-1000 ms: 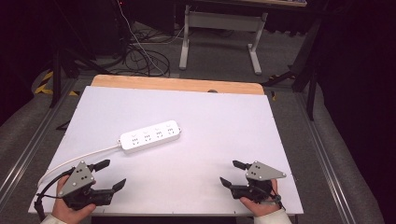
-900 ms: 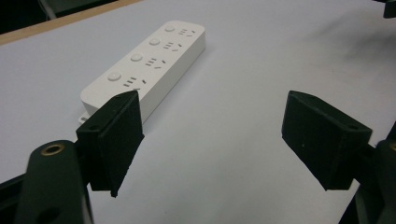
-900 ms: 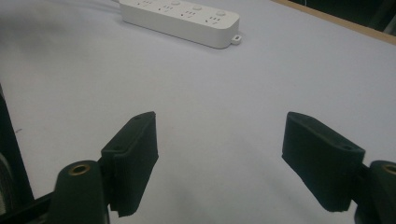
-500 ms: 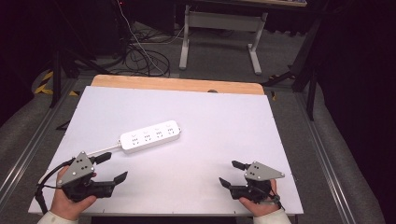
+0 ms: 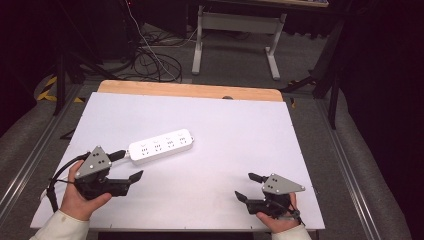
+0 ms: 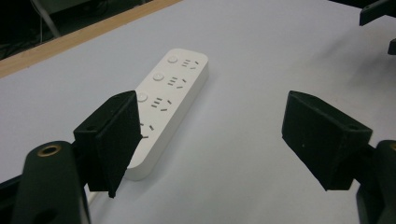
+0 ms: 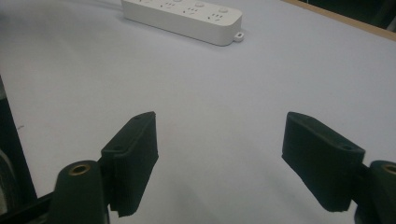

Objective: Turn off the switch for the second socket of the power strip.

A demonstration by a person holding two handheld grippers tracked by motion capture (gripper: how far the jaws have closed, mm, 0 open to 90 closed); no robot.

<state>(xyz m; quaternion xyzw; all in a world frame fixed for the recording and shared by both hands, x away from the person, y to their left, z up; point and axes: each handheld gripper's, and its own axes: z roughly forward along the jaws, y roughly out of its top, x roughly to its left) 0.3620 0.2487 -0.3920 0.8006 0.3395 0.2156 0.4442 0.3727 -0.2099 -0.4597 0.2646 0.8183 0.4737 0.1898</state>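
A white power strip (image 5: 161, 144) with several sockets lies flat on the white table top (image 5: 225, 135), left of centre, and its cord leaves from its left end. My left gripper (image 5: 129, 165) is open just in front of that end, one jaw close beside the strip. In the left gripper view the power strip (image 6: 173, 93) lies ahead, partly behind the left jaw, and my left gripper (image 6: 210, 135) holds nothing. My right gripper (image 5: 244, 186) rests open near the front right of the table. In its own view the right gripper (image 7: 217, 158) is empty, with the power strip (image 7: 187, 14) far ahead.
A wooden strip (image 5: 190, 91) runs along the table's far edge. Beyond it stand a desk frame (image 5: 235, 30) and loose cables (image 5: 155, 60) on the floor. Metal rails (image 5: 350, 170) flank the table. The right gripper's jaws (image 6: 379, 14) show at the top right of the left gripper view.
My left gripper has moved forward and to the right, up to the power strip's left end. The right gripper has hardly moved. The strip lies where it was.
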